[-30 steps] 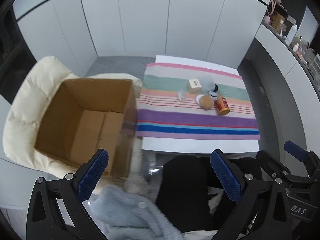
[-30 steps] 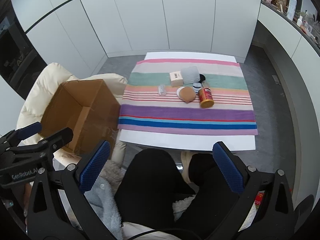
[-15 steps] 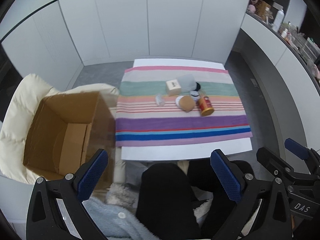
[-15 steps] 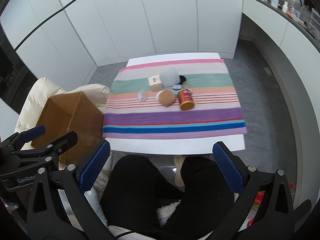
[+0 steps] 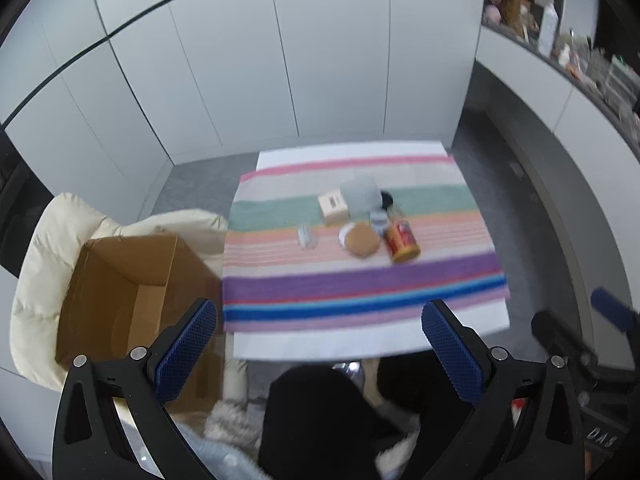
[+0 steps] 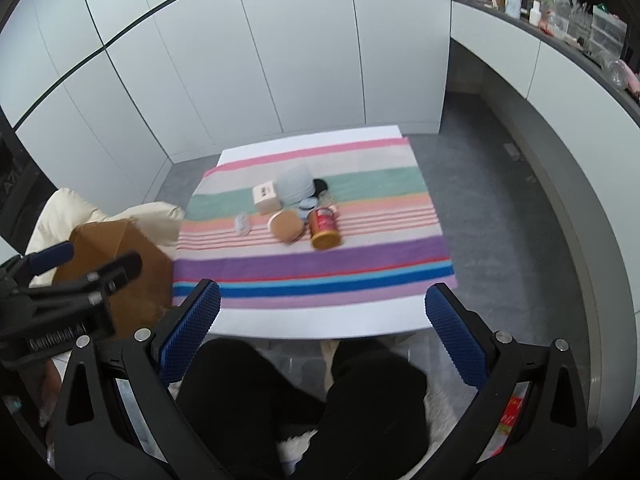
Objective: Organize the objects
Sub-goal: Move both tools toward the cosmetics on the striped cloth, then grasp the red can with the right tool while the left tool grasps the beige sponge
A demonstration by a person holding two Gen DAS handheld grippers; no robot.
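Several small objects lie grouped on a striped cloth [image 5: 360, 280] over a white table: a red can [image 5: 401, 241] on its side, a round tan compact [image 5: 362, 239], a cream box [image 5: 333, 209], a pale blue-grey container [image 5: 361, 197] and a small clear item [image 5: 306, 237]. The can [image 6: 325, 228] and compact [image 6: 285, 227] show in the right wrist view too. An open empty cardboard box [image 5: 124, 296] sits on a cream chair left of the table. My left gripper [image 5: 318, 350] and right gripper [image 6: 324, 340] are open, empty, held above the person's lap, short of the table.
The cream padded chair [image 5: 52, 240] holds the cardboard box. White cabinet doors [image 5: 280, 60] stand behind the table. A counter with bottles and clutter [image 6: 560, 20] runs along the right. The person's black-clad legs [image 6: 304, 408] are under both grippers.
Both grippers have tilted up and swung so the table sits more central and higher; the cardboard box has slid toward the left edge. No object has moved.
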